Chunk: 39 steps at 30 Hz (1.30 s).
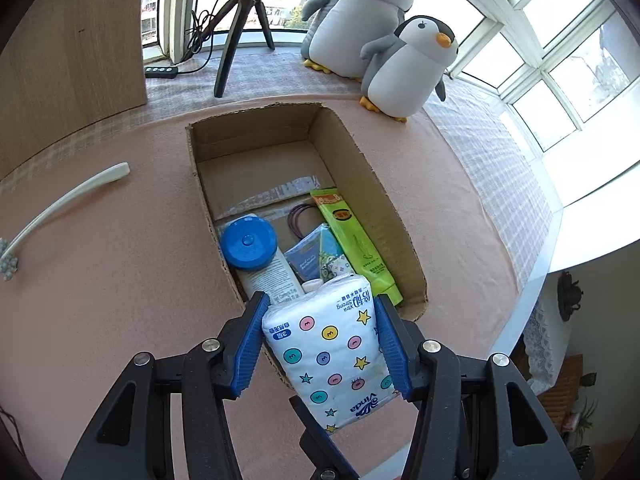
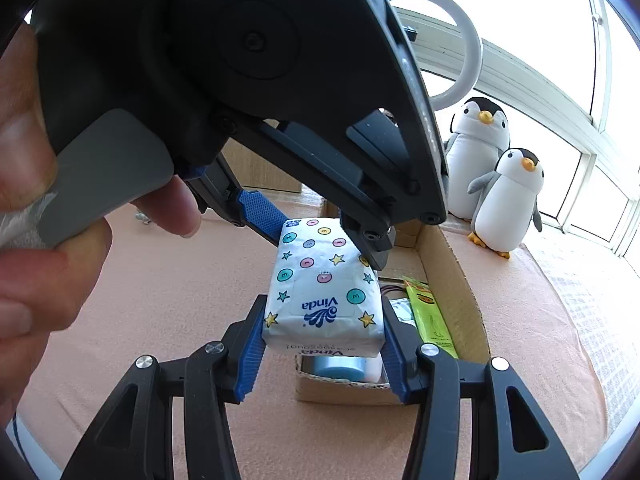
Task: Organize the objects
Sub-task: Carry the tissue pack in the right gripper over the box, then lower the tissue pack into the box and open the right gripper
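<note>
I count one tissue pack (image 1: 332,344), one cardboard box (image 1: 400,216), two plush penguins (image 1: 412,68), one blue round lid (image 1: 248,242), one green packet (image 1: 352,240), one white long-handled brush (image 1: 60,208), one tripod (image 1: 244,20), and two grippers (image 1: 320,340).

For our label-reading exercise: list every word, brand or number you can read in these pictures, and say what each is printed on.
"Vinda": on the tissue pack, beside its blue wave logo.
"Xtra Strong": upside down on the tissue pack's far end, left wrist view.
"3": in a blue badge on the tissue pack.
Chinese characters on the tissue pack: too small to read.
Green packet in the cardboard box: print blurred, unreadable.
</note>
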Available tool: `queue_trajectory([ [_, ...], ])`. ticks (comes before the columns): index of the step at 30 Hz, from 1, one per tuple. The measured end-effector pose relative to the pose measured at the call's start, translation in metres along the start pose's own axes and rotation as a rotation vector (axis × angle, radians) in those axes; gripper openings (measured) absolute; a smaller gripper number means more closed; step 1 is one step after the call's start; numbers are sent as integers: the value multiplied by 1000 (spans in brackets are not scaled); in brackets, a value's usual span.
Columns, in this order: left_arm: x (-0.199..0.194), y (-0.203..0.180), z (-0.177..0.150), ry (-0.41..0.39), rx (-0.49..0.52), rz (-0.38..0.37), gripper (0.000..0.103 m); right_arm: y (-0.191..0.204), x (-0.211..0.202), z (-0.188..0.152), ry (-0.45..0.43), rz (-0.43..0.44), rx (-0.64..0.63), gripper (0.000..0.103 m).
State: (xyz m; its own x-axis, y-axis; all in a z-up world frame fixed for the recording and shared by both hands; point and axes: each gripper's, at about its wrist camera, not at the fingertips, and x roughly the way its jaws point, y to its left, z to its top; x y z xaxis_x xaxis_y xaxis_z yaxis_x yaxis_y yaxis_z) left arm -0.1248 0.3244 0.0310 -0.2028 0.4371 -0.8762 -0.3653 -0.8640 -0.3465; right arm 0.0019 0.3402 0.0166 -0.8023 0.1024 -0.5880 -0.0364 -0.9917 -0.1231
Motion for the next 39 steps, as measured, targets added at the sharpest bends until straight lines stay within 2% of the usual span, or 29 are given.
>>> queue_trajectory([
  [10, 37, -28, 32, 21, 64, -25, 59, -40, 25, 2, 15, -64, 35, 47],
  [12, 45, -28, 37, 18, 89, 14, 84, -41, 35, 4, 18, -83, 23, 48],
  [13, 47, -22, 38, -2, 87, 42, 102, -40, 43, 4, 31, -100, 6, 49],
  [15, 45, -5, 36, -24, 69, 89, 102, -39, 53, 3, 58, -142, -10, 55],
  [17, 37, 17, 31, -47, 38, 101, 102, -40, 50, 2, 45, -137, 3, 60],
  [21, 6, 57, 18, -146, 44, 184, 102, -32, 45, 4, 48, -129, -8, 62],
  [23, -14, 77, 8, -197, 34, 192, 102, -28, 43, 6, 55, -114, -24, 63],
  [25, -34, 97, -5, -252, 31, 232, 103, -23, 44, 12, 64, -98, -56, 65],
  [27, -51, 118, -18, -285, 12, 270, 103, -13, 47, 16, 73, -76, -98, 69],
  [31, -82, 156, -44, -343, -40, 337, 103, 14, 55, 30, 82, -24, -162, 70],
  [34, -100, 184, -66, -374, -94, 361, 102, 31, 59, 42, 84, 10, -194, 70],
  [39, -121, 225, -108, -370, -195, 368, 103, 68, 72, 64, 84, 63, -309, 70],
])
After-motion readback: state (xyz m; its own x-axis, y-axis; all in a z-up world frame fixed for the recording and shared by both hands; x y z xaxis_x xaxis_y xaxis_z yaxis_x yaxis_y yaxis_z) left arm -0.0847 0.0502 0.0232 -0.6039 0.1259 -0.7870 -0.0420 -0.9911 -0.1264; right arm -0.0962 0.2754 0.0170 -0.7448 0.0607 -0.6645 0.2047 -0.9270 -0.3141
